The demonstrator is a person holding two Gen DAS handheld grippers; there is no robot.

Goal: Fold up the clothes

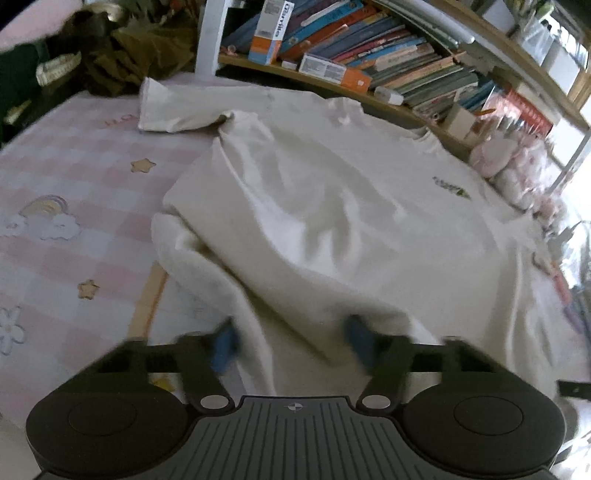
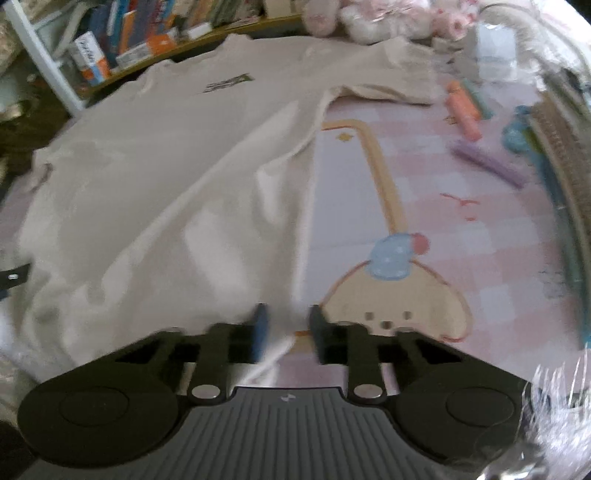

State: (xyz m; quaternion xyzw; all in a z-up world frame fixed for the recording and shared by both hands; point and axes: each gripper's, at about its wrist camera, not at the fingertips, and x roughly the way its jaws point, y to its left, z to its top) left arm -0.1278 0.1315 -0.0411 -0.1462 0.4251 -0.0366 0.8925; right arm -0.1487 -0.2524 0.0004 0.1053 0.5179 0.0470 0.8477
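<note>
A white T-shirt [image 1: 314,192] lies spread front up on a pink checked bed sheet [image 1: 74,177], its small chest logo [image 1: 450,186] towards the far side. My left gripper [image 1: 291,343] sits at the near hem. A thick fold of hem lies between its blue pads, which stand well apart, and I see no squeeze on the cloth. In the right wrist view the same T-shirt [image 2: 166,177] fills the left half. My right gripper [image 2: 288,328] is at its near right hem corner, jaws almost together with a thin strip of white cloth pinched between them.
A low shelf of books [image 1: 369,48] runs along the bed's far side. Dark clothes [image 1: 110,59] are heaped at the far left and pink plush toys [image 2: 369,18] at the far right. Orange [image 2: 463,110] and purple [image 2: 487,166] stick-like items lie on the sheet [image 2: 424,184].
</note>
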